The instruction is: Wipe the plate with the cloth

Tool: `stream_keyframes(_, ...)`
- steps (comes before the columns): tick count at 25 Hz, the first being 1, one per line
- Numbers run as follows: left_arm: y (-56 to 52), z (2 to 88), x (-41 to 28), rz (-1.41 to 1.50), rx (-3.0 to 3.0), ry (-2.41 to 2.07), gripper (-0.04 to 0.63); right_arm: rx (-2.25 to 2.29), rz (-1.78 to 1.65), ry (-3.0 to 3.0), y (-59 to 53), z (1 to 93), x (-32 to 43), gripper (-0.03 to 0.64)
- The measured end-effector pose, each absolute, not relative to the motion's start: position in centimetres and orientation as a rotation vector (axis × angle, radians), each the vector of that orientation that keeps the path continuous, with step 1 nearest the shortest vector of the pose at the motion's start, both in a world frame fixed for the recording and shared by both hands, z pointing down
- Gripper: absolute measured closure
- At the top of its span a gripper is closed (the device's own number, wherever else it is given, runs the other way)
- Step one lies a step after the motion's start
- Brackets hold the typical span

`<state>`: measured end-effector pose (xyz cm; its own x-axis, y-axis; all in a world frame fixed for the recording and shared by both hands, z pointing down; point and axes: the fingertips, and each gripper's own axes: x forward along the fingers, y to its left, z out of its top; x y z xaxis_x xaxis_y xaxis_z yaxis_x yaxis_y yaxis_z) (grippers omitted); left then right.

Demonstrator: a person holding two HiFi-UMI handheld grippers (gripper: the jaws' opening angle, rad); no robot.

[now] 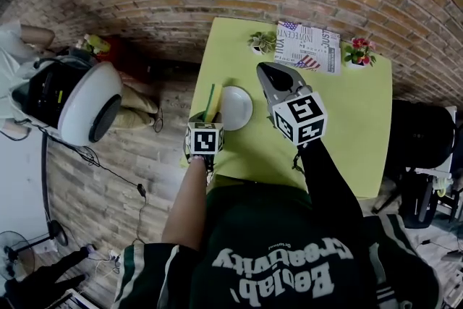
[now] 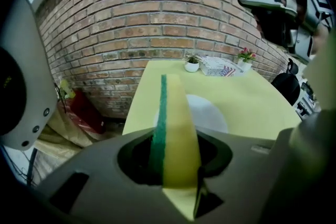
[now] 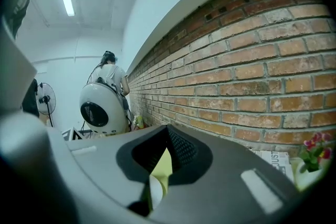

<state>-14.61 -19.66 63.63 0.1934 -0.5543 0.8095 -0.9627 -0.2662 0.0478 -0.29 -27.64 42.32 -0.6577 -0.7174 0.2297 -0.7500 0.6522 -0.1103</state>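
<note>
Dark top [image 1: 282, 228], white lettering across it, green-and-white striped trim [image 1: 130, 264] at the sides. Long black sleeve [image 1: 325, 177] on the right arm. Left gripper [image 1: 208, 114] and right gripper [image 1: 262, 69]: smooth grey shells, each with a white cube [image 1: 205, 139] bearing black square markers.
</note>
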Motion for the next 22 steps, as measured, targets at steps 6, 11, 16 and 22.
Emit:
stream_keyframes(6,-19.7,61.9,-11.3,0.935,2.006,-1.354,0.465,1.225,0.293,-2.695,-27.2,42.3,0.6,0.604)
stream_keyframes(11,-19.4,61.4,-7.3,0.94,2.121,-1.272,0.463,1.247,0.298,-2.687,-26.8,42.3,1.6,0.604)
stream_keyframes(16,-17.9,62.6,-4.3,0.986,2.175,-1.176,0.463,1.265,0.295,-2.685,-26.3,42.0,2.5,0.604)
stream_keyframes(22,-16.2,64.5,-3.9,1.032,2.124,-1.138,0.463,1.272,0.297,-2.682,-25.8,42.1,3.0,0.604)
